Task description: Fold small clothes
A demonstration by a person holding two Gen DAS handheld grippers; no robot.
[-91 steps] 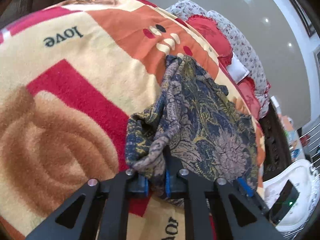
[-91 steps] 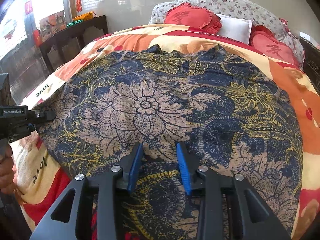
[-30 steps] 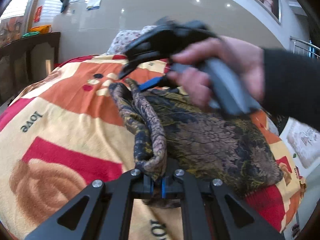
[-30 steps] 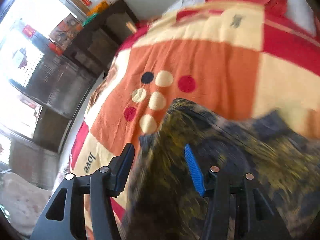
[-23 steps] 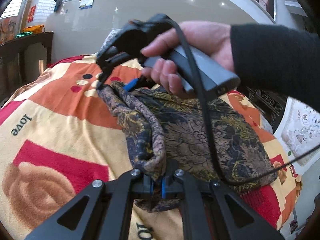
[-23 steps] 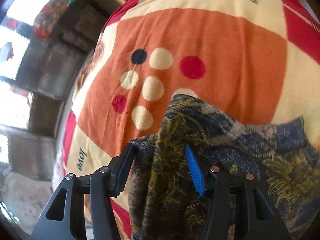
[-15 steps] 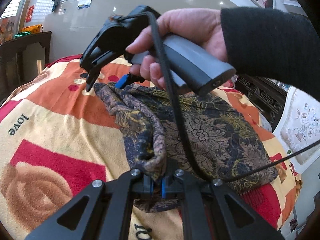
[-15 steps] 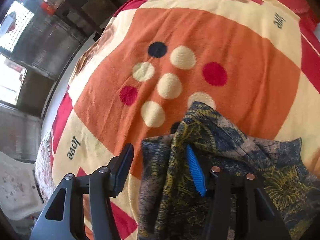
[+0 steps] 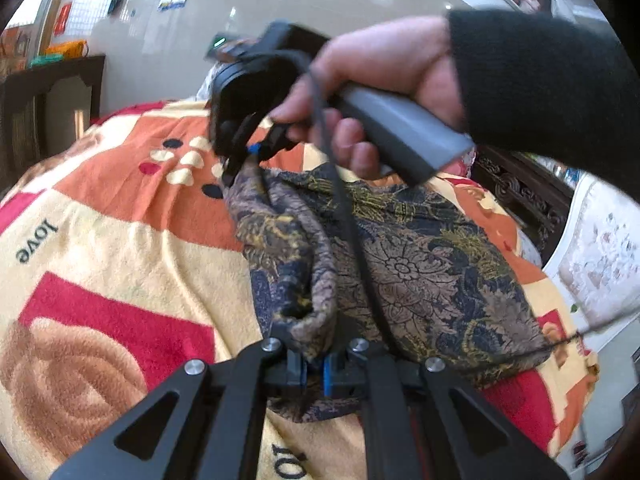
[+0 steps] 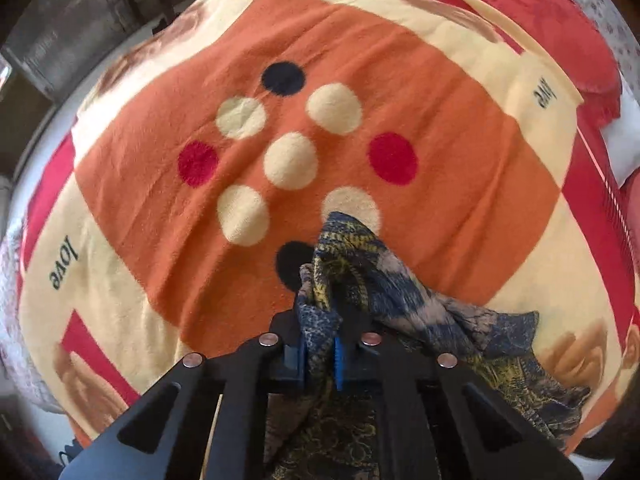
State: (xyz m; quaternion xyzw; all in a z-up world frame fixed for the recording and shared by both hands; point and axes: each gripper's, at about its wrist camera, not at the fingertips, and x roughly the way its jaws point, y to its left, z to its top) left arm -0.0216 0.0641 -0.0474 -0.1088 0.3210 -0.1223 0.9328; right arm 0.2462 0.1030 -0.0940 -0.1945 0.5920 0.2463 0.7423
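Observation:
A dark blue, tan and yellow floral garment [image 9: 420, 264] lies bunched on the bed blanket [image 9: 120, 248]. My left gripper [image 9: 314, 364] is shut on its near bunched edge. My right gripper [image 10: 319, 354] is shut on the garment's far corner [image 10: 344, 260], which pokes up between its blue pads. In the left wrist view the right gripper [image 9: 250, 152] pinches that far corner, held by a hand in a black sleeve. The garment's edge stretches between the two grippers.
The blanket [image 10: 280, 160] has orange, red and cream blocks with dots and "love" print. Red cushions [image 10: 560, 12] lie at the bed head. A dark wooden cabinet [image 9: 44, 112] stands left of the bed; dark carved furniture [image 9: 520, 192] stands right.
My right gripper has closed on the garment's far corner; half a second ago its jaws stood open around it. My left gripper has kept its grip on the near edge.

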